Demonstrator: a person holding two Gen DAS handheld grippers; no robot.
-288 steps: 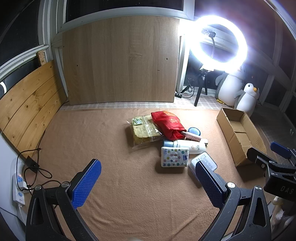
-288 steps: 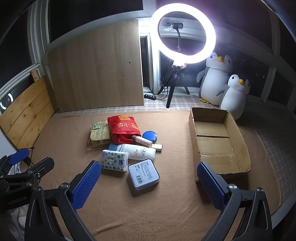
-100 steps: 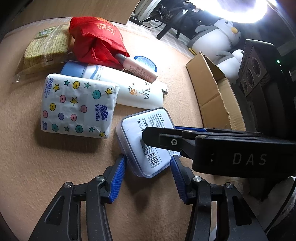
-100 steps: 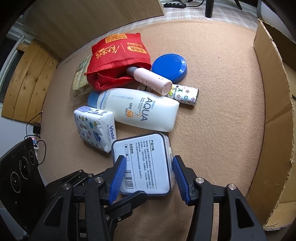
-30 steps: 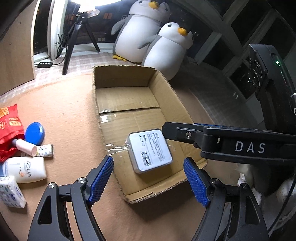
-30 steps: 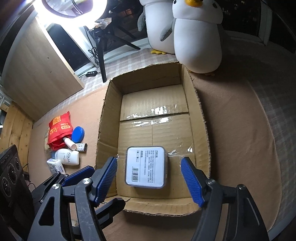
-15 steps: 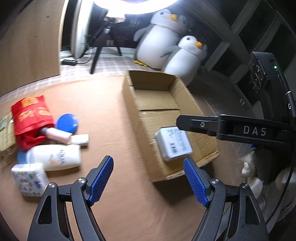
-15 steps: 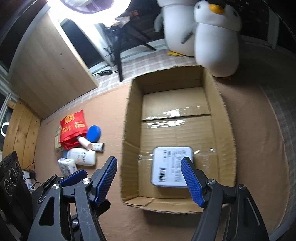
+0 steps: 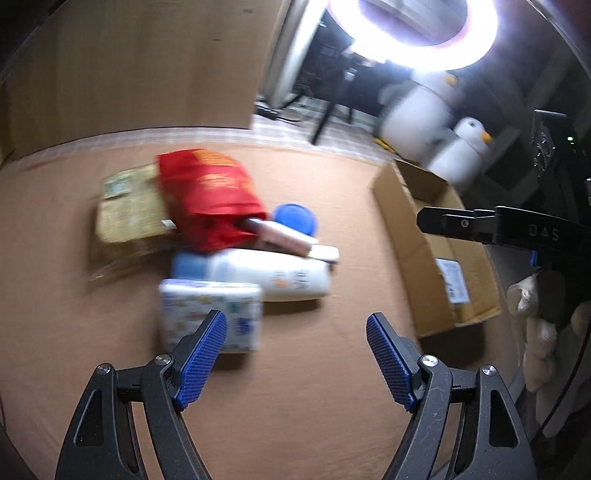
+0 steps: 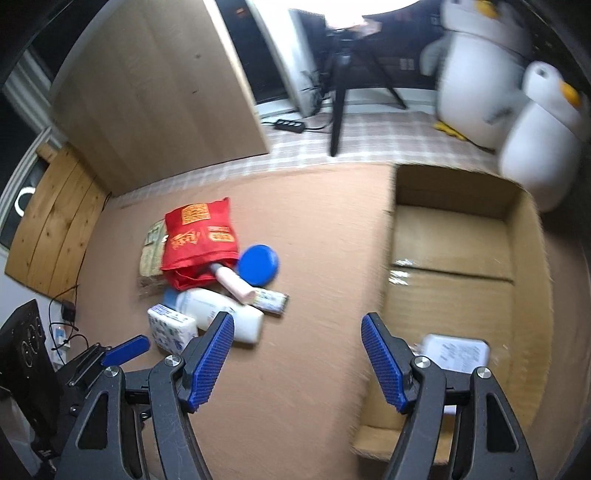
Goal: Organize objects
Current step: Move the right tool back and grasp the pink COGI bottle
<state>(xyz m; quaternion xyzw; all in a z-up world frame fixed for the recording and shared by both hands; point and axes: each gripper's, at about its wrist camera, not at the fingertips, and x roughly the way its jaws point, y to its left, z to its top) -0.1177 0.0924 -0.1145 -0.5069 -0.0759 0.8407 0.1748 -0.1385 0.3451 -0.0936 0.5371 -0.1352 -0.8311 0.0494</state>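
Observation:
The white labelled tin (image 10: 456, 355) lies inside the open cardboard box (image 10: 524, 258), also seen in the left wrist view (image 9: 453, 280). On the tan mat lies a pile: star-print tissue pack (image 9: 208, 314), white sunscreen bottle (image 9: 266, 275), red bag (image 9: 210, 197), pink tube (image 9: 280, 234), blue lid (image 9: 295, 218) and a green-labelled packet (image 9: 127, 206). My left gripper (image 9: 295, 358) is open and empty, above the mat near the tissue pack. My right gripper (image 10: 297, 363) is open and empty, between pile and box.
The box (image 9: 424, 236) stands right of the pile. Two plush penguins (image 10: 509, 92) sit behind the box. A ring light (image 9: 413, 33) on a tripod (image 10: 343, 92) stands at the back. A wooden panel (image 10: 155, 96) leans on the far wall. A power strip (image 10: 61, 338) lies far left.
Both grippers have swung left, away from the box and toward the pile. The tin stays in the box. Both grippers remain open.

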